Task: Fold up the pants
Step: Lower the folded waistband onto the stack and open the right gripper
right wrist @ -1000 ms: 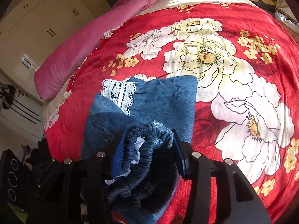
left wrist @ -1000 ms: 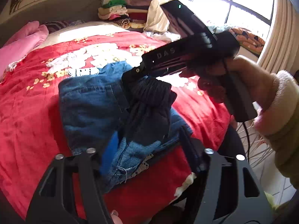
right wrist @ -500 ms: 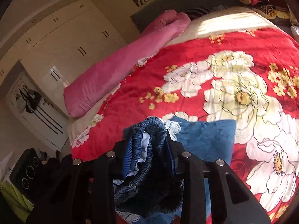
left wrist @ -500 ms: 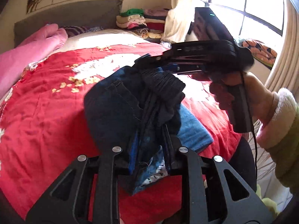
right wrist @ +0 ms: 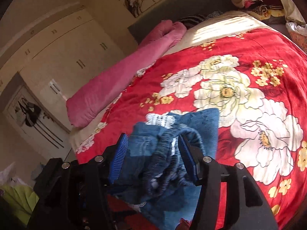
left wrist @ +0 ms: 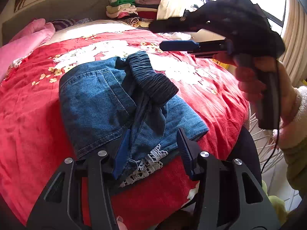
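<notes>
The blue denim pants (left wrist: pixel 99 103) lie folded on the red floral blanket (left wrist: pixel 28 124), with the dark ribbed waistband (left wrist: pixel 151 80) bunched on top and white lace trim (left wrist: pixel 145 166) at the near edge. My left gripper (left wrist: pixel 153 153) is open just over the near edge of the pants. The right gripper (left wrist: pixel 178 36) shows in the left wrist view, lifted above the pants with its fingers apart. In the right wrist view the right gripper (right wrist: pixel 153 157) is open with the waistband (right wrist: pixel 165 153) loose between the fingers.
A pink rolled quilt (right wrist: pixel 124 76) lies along the far left side of the bed. Stacked clothes (left wrist: pixel 126 11) sit by the grey headboard (left wrist: pixel 57 5). Wardrobe doors (right wrist: pixel 57 57) stand beyond the bed. A window (left wrist: pixel 268 3) and curtain are at the right.
Both grippers have opened and let go of the pants. The pants have dropped back onto the blanket, and the right gripper has risen above them.
</notes>
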The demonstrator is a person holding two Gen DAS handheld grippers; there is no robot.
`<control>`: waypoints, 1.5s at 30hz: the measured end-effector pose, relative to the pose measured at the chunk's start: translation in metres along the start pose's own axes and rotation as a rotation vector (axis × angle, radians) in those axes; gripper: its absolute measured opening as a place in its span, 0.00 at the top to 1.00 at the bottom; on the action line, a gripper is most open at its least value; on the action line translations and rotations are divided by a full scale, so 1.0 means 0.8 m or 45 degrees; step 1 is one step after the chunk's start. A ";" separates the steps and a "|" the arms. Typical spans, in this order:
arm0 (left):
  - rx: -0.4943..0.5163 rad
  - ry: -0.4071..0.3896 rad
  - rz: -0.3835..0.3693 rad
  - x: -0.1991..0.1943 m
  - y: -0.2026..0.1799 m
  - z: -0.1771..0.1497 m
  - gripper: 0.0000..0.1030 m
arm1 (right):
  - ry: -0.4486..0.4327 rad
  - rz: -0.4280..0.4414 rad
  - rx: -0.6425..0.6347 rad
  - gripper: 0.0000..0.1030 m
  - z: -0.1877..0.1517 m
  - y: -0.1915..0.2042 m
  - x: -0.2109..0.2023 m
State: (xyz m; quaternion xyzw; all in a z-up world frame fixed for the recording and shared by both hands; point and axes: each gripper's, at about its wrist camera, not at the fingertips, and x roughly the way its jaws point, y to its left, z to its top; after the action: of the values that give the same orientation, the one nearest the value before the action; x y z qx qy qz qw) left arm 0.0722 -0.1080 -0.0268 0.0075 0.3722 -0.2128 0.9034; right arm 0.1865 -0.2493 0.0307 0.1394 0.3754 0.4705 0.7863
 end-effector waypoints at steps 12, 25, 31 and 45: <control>-0.033 0.008 -0.026 -0.001 0.001 0.000 0.59 | 0.273 -0.332 0.021 0.51 -0.038 -0.022 0.059; -0.070 0.003 -0.041 -0.009 0.000 0.003 0.54 | 0.171 -0.321 0.079 0.49 -0.041 -0.021 0.021; -0.084 -0.004 -0.042 -0.014 0.002 0.005 0.53 | 0.101 -0.315 0.063 0.48 -0.036 -0.006 -0.010; -0.089 -0.073 0.006 -0.060 -0.002 0.022 0.38 | -0.060 -0.352 0.008 0.24 -0.026 0.032 -0.072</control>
State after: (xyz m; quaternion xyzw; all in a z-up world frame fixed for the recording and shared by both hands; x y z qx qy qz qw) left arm 0.0529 -0.0942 0.0182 -0.0294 0.3533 -0.1976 0.9139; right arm 0.1393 -0.2878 0.0577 0.0996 0.3740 0.3531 0.8518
